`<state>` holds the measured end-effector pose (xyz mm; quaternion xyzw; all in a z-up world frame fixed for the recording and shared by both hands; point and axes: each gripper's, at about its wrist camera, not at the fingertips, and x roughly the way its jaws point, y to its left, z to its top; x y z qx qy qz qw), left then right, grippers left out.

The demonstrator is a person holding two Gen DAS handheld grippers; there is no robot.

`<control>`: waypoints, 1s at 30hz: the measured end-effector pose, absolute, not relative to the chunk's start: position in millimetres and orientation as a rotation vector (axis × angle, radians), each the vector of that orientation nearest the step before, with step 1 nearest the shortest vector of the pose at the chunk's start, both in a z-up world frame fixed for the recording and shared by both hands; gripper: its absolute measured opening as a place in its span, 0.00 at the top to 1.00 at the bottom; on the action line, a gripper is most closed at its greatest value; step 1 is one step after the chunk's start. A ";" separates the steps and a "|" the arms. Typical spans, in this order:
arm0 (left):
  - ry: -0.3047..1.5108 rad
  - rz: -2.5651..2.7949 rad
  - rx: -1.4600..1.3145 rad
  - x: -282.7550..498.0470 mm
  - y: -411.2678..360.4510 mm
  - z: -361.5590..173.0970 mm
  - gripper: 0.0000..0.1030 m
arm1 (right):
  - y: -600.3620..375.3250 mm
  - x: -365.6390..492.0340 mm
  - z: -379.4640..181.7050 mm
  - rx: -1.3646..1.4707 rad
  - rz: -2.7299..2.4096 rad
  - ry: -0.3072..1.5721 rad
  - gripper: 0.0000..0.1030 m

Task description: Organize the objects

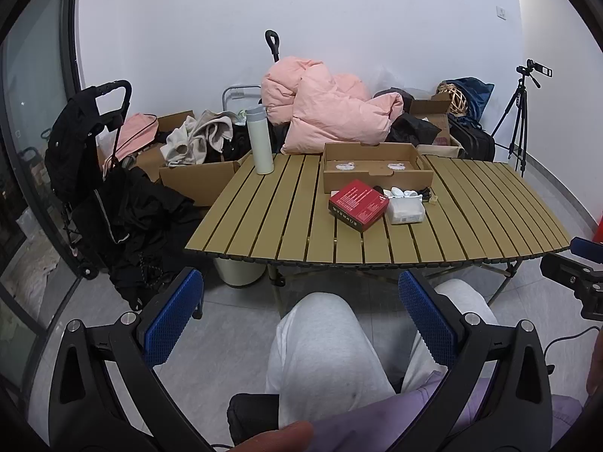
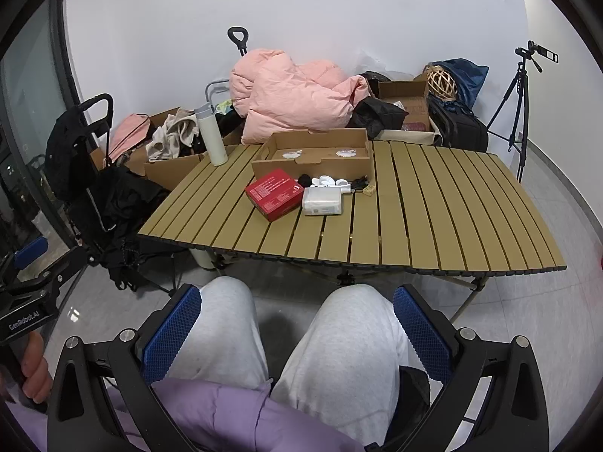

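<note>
On the slatted table (image 1: 286,222) (image 2: 433,218) lie a red box (image 1: 358,205) (image 2: 274,195), a white packet (image 1: 406,211) (image 2: 322,201), small white pieces (image 1: 401,191) (image 2: 331,181), a black cable (image 1: 426,193) (image 2: 360,182) and an open cardboard tray (image 1: 377,167) (image 2: 316,154). A white bottle (image 1: 259,139) (image 2: 211,135) stands at the table's far left. My left gripper (image 1: 301,316) hangs open over the person's knees, well short of the table. My right gripper (image 2: 297,324) is likewise open and empty above the lap.
The person sits in grey trousers (image 2: 339,346) and a lilac top (image 2: 233,414). Behind the table lie a pink duvet (image 1: 324,105), cardboard boxes of clothes (image 1: 196,150), a black stroller (image 1: 90,158) at left and a tripod (image 1: 516,120) at right.
</note>
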<state>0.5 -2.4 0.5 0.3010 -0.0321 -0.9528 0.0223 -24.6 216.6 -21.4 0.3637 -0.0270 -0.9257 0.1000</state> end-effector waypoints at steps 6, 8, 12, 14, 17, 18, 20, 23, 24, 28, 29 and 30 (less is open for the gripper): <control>-0.101 -2.952 0.935 0.0 -3.0 0.8 0.00 | 215.2 -25.6 -20.8 1.078 -2.735 -0.079 0.00; -0.101 -2.950 0.933 0.7 -2.3 0.2 0.00 | 214.3 -26.0 -20.7 1.080 -2.734 -0.078 0.00; -0.104 -2.941 0.934 0.8 -2.6 -0.7 0.00 | 214.3 -25.8 -20.7 1.080 -2.735 -0.078 0.00; -0.102 -2.941 0.932 0.5 -2.8 -0.2 0.00 | 214.2 -26.1 -20.6 1.079 -2.735 -0.079 0.00; -0.104 -2.944 0.930 0.3 -2.9 -0.5 0.00 | 214.5 -25.9 -21.2 1.082 -2.735 -0.081 0.00; -0.106 -2.945 0.928 1.0 -3.0 -0.2 0.00 | 214.1 -26.0 -21.5 1.083 -2.735 -0.082 0.00; -0.106 -2.946 0.927 1.2 -3.5 -0.3 0.00 | 213.1 -25.7 -22.2 1.084 -2.734 -0.081 0.00; -0.105 -2.944 0.926 1.7 -3.1 -0.9 0.00 | 213.4 -25.4 -22.6 1.082 -2.732 -0.080 0.00; -0.106 -2.944 0.926 1.9 -2.8 -1.2 0.00 | 214.3 -25.5 -22.5 1.082 -2.732 -0.081 0.00; -0.101 -2.941 0.954 -0.2 -3.1 -4.4 0.00 | 215.1 -26.4 -23.5 1.087 -2.734 -0.084 0.00; -0.097 -2.938 0.966 -2.4 -3.0 -5.1 0.00 | 215.0 -27.1 -24.0 1.090 -2.734 -0.086 0.00; -0.094 -2.938 0.978 -4.0 -3.3 -7.1 0.00 | 215.0 -28.1 -24.6 1.090 -2.734 -0.088 0.00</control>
